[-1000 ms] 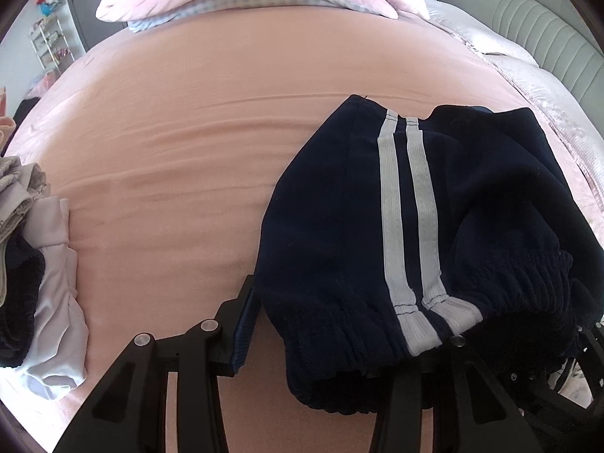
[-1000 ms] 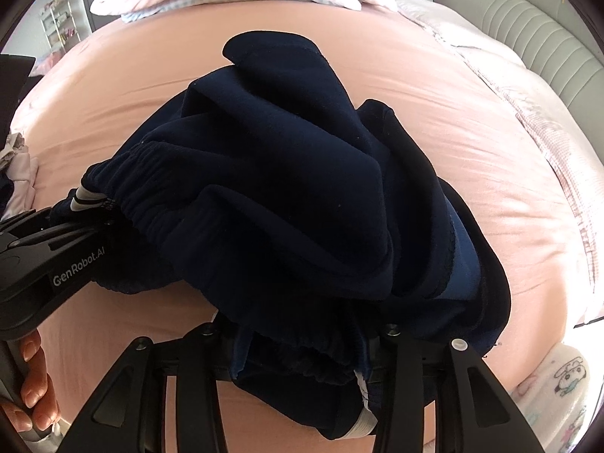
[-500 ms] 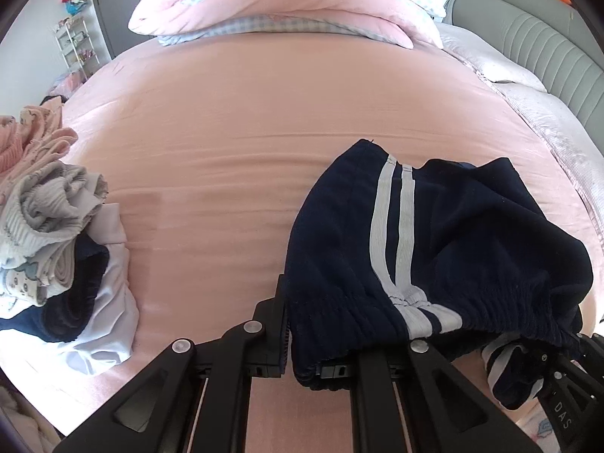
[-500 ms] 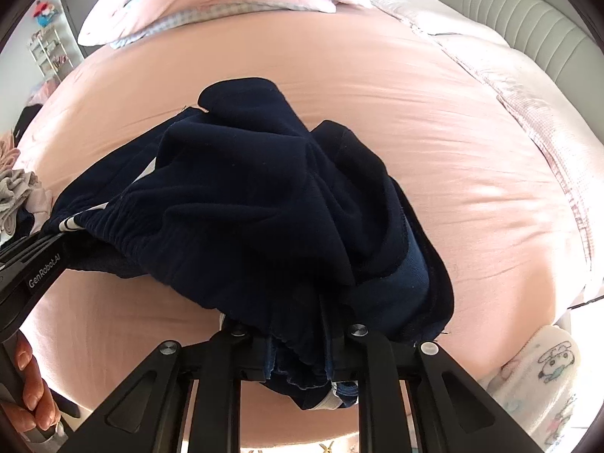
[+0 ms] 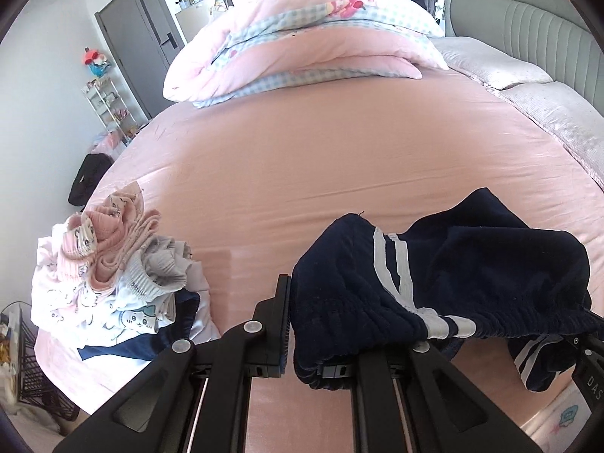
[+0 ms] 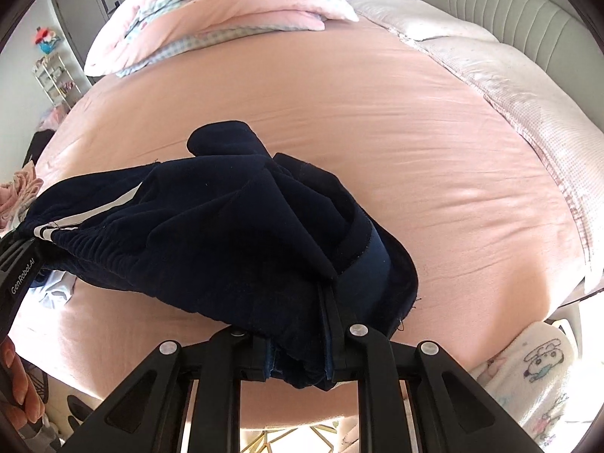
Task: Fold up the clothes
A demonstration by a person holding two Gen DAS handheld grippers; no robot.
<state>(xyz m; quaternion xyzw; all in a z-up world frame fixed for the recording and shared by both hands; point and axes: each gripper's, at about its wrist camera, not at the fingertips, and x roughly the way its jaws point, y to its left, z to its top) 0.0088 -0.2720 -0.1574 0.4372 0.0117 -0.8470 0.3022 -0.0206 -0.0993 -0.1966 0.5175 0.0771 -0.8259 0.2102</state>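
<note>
Navy shorts (image 5: 472, 275) are held above a pink bed (image 5: 302, 158), gripped at the waistband by the left gripper (image 5: 302, 324) and right gripper (image 6: 302, 324).

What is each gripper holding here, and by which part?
Both hold the navy trousers. The left gripper pinches the gathered waistband near the white side stripes; the right gripper is shut on a bunched dark edge, though which part cannot be told.
</note>
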